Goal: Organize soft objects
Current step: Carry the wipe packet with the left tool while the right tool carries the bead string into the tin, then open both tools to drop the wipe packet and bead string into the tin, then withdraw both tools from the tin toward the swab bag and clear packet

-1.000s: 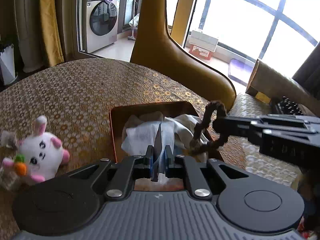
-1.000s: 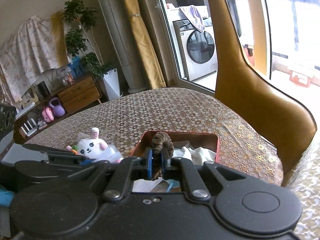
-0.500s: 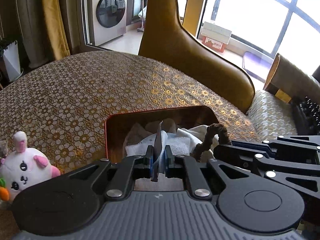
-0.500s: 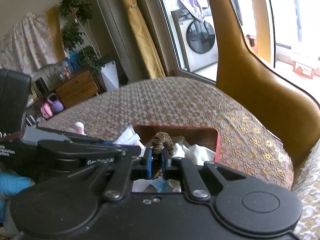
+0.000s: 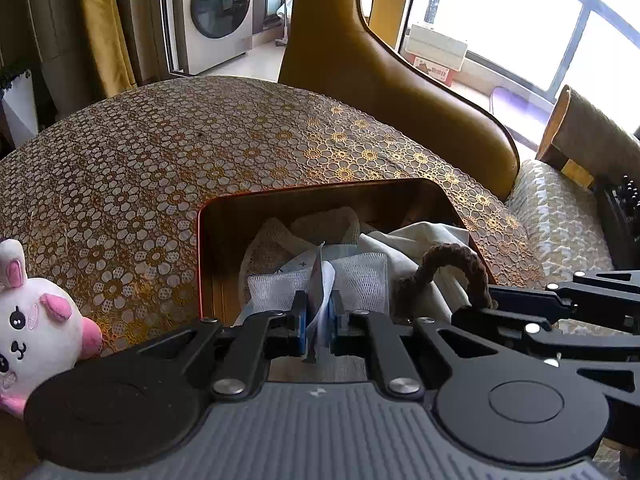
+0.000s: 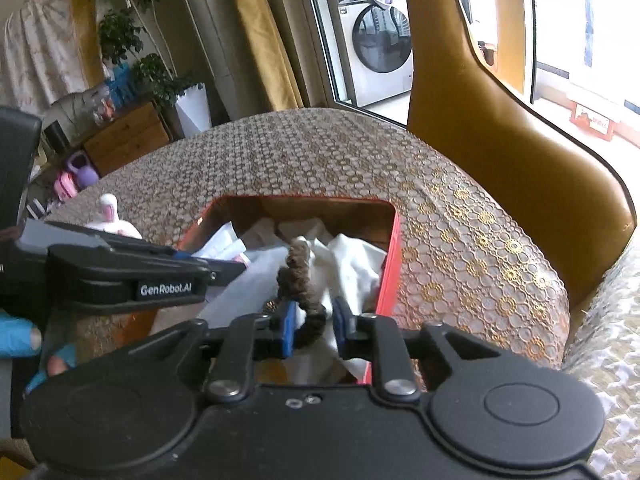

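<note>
Plainly caught at the putting-in step, with both tools over the red box on the tabletop. Held the left gripper above the near edge of the box, with jaws almost together and pinching a thin white sheet that stood up between the pads. Kept that sheet just above the white cloths already heaped inside the box. Brought the right gripper in over the same near edge, with jaws parted a little and a gap showing on one side of the brown knitted cord, so loosely around it and seemingly not clamping. Left the cord draped upright against the cloths inside the box, toward its right wall. Judged the cord as good as delivered and the sheet not yet released.

Called next for drawing the right gripper straight back from the box without snagging the cord's loop, then parting the left jaws so the sheet could fall onto the heap. Afterwards, probably a reach for the plush rabbit lying on the tabletop to the left of the box, well outside it.
</note>
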`<state>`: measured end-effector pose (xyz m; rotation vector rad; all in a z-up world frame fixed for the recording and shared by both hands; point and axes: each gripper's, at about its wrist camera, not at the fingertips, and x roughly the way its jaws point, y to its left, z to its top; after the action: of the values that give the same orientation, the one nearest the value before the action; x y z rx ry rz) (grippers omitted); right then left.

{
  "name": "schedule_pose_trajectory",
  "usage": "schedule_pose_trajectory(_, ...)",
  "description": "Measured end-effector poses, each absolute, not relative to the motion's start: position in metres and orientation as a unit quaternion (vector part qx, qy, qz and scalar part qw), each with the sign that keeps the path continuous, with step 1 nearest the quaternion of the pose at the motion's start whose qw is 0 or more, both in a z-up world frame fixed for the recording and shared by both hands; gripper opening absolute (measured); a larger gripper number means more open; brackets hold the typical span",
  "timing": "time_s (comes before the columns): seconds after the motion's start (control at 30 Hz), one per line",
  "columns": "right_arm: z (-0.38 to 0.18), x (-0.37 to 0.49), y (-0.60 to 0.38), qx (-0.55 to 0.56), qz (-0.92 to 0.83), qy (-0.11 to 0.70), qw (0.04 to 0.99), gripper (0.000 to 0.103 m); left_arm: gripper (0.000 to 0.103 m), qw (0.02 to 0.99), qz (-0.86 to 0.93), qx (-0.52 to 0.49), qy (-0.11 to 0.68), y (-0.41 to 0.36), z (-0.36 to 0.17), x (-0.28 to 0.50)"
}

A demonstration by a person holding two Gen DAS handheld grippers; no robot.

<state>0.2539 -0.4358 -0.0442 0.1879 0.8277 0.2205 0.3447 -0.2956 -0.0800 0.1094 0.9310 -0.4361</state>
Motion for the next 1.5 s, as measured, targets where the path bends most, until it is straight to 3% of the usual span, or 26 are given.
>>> schedule_pose_trajectory(0.17, -0.045, 0.248, -0.432, 0.067, 0.108, 0.399, 0.908, 0.036, 0.01, 0.869, -0.206, 0.057, 0.446, -0.297, -0.083, 0.342)
schedule_pose_trajectory(0.57, -0.041, 0.237, -0.423, 0.044, 0.114, 0.386, 0.914, 0.051, 0.014, 0.87, -0.2, 0.074, 0.444, -0.296, -0.084, 0.332)
schedule_pose_trajectory(0.8, -0.035, 0.231, -0.42, 0.045, 0.115, 0.382, 0.916, 0.053, 0.037, 0.873, -0.202, 0.066, 0.438, -0.289, -0.078, 0.324)
schedule_pose_trajectory(0.83, -0.034, 0.231, -0.42, 0.046, 0.116, 0.382, 0.916, 0.053, 0.052, 0.874, -0.2, 0.064, 0.437, -0.288, -0.077, 0.323)
schedule_pose_trajectory(0.9, -0.032, 0.23, -0.42, 0.048, 0.115, 0.38, 0.916, 0.056, 0.07, 0.878, -0.199, 0.059, 0.432, -0.285, -0.073, 0.32)
schedule_pose_trajectory(1.5, 0.009, 0.194, -0.407, 0.062, 0.12, 0.344, 0.929, 0.071, 0.07, 0.888, -0.217, 0.041, 0.403, -0.232, -0.029, 0.265)
